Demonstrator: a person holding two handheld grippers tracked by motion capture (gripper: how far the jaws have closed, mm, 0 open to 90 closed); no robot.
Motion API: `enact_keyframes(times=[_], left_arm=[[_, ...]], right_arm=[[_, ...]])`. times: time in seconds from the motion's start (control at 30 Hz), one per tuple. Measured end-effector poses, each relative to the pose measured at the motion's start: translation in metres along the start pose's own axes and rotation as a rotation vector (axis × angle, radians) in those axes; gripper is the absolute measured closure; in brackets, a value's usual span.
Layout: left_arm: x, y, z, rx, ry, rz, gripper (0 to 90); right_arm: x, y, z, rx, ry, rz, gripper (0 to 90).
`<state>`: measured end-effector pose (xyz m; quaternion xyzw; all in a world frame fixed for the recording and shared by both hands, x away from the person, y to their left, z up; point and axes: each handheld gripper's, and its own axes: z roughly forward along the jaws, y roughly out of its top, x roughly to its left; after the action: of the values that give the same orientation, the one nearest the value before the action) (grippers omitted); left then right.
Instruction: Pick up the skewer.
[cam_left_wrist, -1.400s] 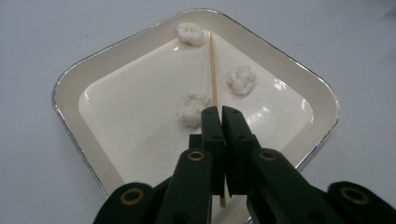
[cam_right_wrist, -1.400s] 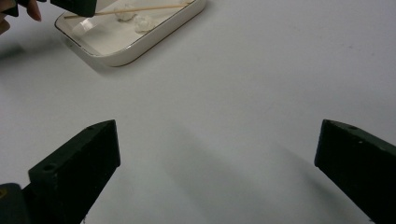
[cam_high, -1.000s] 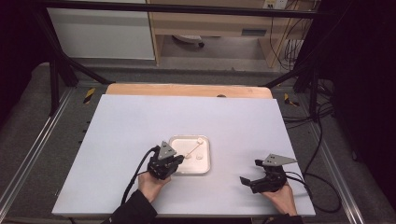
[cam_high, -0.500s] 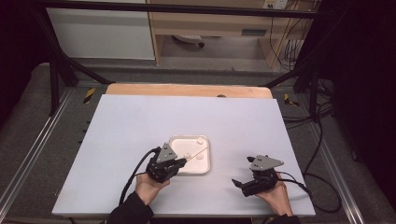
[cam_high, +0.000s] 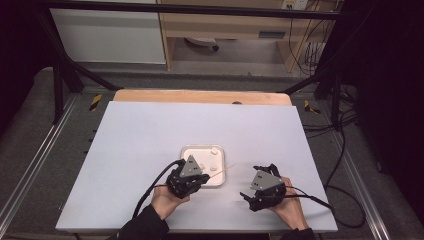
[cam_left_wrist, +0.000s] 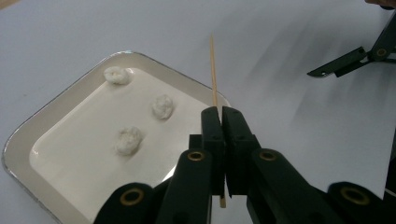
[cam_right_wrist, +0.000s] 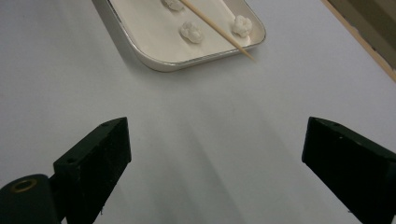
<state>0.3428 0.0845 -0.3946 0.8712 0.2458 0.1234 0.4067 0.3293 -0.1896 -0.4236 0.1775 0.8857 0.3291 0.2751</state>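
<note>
A: The left tool (cam_left_wrist: 219, 140) is clamped tight on the skewer (cam_left_wrist: 213, 70), near its blunt end. The point juts past the tray (cam_high: 186, 151) over the counter (cam_high: 150, 130), toward the right hand.

B: And the right tool (cam_right_wrist: 212, 163)?

A: Its jaws have just been closing a little, but they stand wide apart with nothing between them. It hangs over bare counter, near the tray's right side.

B: So what's the step, as you read it?

A: Probably threading a lump (cam_left_wrist: 162, 106) onto the skewer. Three white lumps sit apart in the tray. I'd have the right tool pinch one gently from the sides, since they look soft and would likely squash under a hard squeeze.

B: And the skewer?

A: Keep it level and steady, and bring the lump to the point rather than stabbing down. The grip is far back, so the tip may wobble. Aim through the lump's middle, or it could tear off the side.

B: Any brand or writing anywhere?

A: None that I can read. The tray is plain, the tools are plain black, and a small sign on the furniture behind the counter is too blurred to make out.
</note>
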Motion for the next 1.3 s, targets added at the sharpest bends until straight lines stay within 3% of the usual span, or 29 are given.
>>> enact_keyframes(times=[0.13,0.5,0.6,0.63,0.67,0.7,0.87,1.03,1.3], left_arm=[[-0.003,0.004,0.004,0.012,-0.015,0.014,88.4],[-0.011,0.016,0.013,0.041,-0.061,0.054,88.4],[-0.014,0.02,0.014,0.044,-0.067,0.062,88.4],[-0.015,0.021,0.014,0.044,-0.071,0.07,88.4],[-0.016,0.022,0.014,0.044,-0.077,0.077,88.4],[-0.017,0.023,0.015,0.042,-0.08,0.081,88.4],[-0.024,0.028,0.019,0.055,-0.097,0.108,88.4],[-0.026,0.029,0.021,0.07,-0.113,0.122,88.4],[-0.026,0.028,0.024,0.084,-0.122,0.13,88.4]], right_arm=[[0.001,0.005,0.0,-0.001,-0.009,-0.036,10.3],[0.002,0.017,-0.001,0.022,-0.03,-0.197,20.9],[0.003,0.018,-0.001,0.021,-0.028,-0.215,24.5],[0.005,0.018,0.0,0.022,-0.029,-0.258,27.7],[0.005,0.018,0.0,0.022,-0.029,-0.258,27.7],[0.007,0.018,0.001,0.022,-0.035,-0.298,31.5],[0.01,0.018,0.002,0.022,-0.041,-0.364,38.6],[0.014,0.015,0.004,0.034,-0.065,-0.47,53.6],[0.015,0.014,0.009,0.049,-0.05,-0.547,67.2]])
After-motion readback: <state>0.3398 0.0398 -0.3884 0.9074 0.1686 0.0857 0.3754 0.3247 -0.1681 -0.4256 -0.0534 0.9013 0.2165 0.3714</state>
